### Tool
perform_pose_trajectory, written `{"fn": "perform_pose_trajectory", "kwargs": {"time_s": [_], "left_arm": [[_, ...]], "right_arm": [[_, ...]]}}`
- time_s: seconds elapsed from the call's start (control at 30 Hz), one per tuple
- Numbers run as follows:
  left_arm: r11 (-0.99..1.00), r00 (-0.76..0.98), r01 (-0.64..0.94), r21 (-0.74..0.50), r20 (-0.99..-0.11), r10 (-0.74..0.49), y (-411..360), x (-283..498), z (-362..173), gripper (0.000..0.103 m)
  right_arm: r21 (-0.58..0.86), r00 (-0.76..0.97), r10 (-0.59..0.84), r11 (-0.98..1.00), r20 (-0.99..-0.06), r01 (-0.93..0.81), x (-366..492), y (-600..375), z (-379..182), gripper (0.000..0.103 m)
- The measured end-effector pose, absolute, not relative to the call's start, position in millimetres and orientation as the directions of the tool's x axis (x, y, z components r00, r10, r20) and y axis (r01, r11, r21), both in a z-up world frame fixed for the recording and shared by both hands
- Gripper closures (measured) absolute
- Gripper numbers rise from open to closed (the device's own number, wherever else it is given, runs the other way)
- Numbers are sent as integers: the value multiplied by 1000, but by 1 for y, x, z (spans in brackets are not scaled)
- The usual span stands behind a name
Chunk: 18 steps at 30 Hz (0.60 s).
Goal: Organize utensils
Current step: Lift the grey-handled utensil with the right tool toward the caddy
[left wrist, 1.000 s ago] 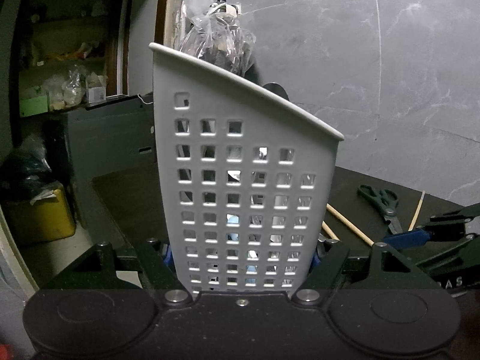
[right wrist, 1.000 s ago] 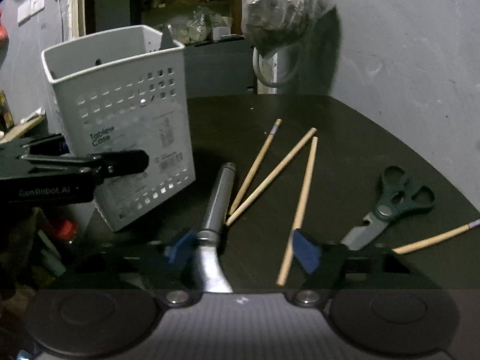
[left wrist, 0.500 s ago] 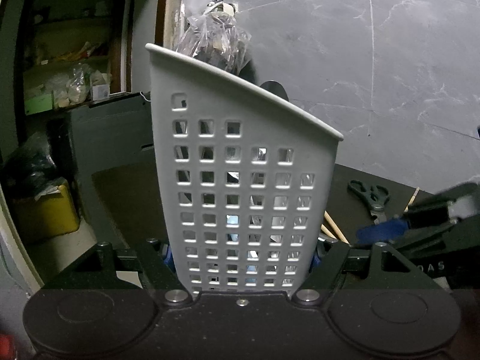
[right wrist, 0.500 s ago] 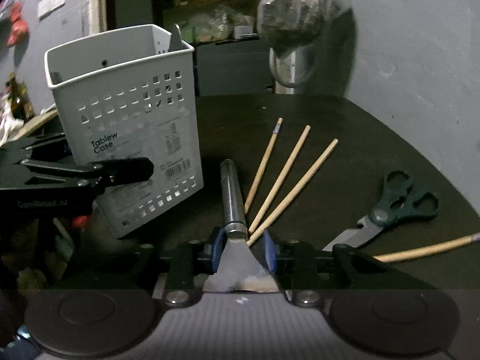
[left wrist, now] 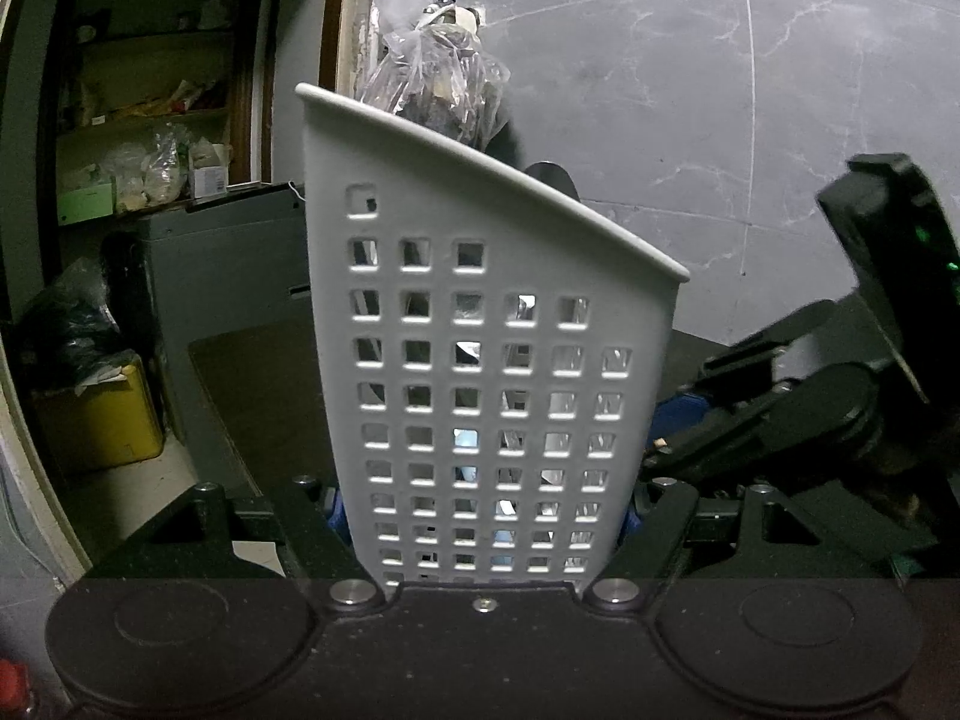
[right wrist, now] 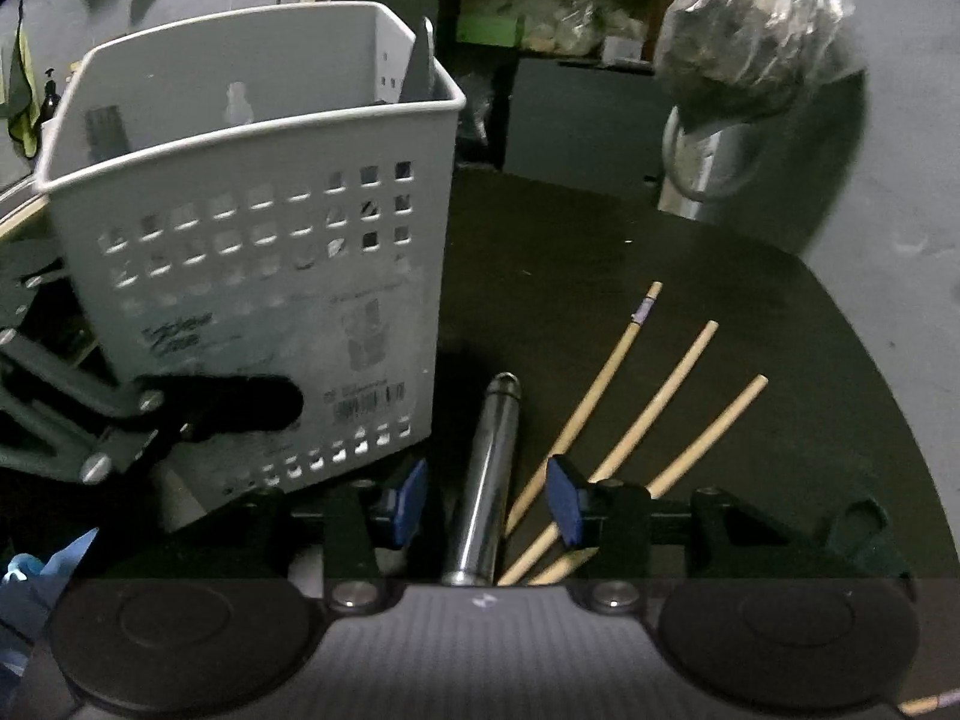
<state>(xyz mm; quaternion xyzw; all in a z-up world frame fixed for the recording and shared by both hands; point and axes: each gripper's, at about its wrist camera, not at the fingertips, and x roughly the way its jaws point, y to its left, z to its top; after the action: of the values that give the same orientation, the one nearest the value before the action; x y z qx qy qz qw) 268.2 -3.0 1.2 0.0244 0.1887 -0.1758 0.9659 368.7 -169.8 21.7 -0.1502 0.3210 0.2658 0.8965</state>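
**Utensil sorting at the dark bench**

Metal shines nearest in the right wrist view: a steel utensil handle (right wrist: 483,480) lies between the blue pads (right wrist: 564,501) of the right hand-held gripper (right wrist: 486,501), whose jaws are opening and stand clear of it on both sides. Just right of the handle, three wooden chopsticks (right wrist: 654,402) fan out across the bench (right wrist: 750,360) toward its far right edge. To the left stands the white perforated utensil basket (right wrist: 258,276), upright, with a flat utensil tip (right wrist: 423,69) poking above its far corner. The left hand-held gripper (left wrist: 483,516) pinches the basket's lower walls, a pad on each side. Beyond the bench's far edge a filled plastic bag (right wrist: 744,36) hangs by the grey wall.
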Motion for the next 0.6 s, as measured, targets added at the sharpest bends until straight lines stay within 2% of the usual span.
{"fn": "perform_pose_trajectory", "kwargs": {"time_s": [0.17, 0.37, 0.6], "left_arm": [[937, 867, 349, -20, -373, -331, -3, 268, 1, 28], [937, 867, 349, -21, -373, -331, -3, 268, 1, 28], [937, 867, 349, -21, -373, -331, -3, 268, 0, 28]], "right_arm": [[-71, 622, 395, 805, -676, -589, 387, -167, 21, 55], [-53, 608, 407, 801, -682, -597, 401, -165, 21, 67], [-99, 620, 401, 783, -674, -614, 404, -158, 21, 67]]}}
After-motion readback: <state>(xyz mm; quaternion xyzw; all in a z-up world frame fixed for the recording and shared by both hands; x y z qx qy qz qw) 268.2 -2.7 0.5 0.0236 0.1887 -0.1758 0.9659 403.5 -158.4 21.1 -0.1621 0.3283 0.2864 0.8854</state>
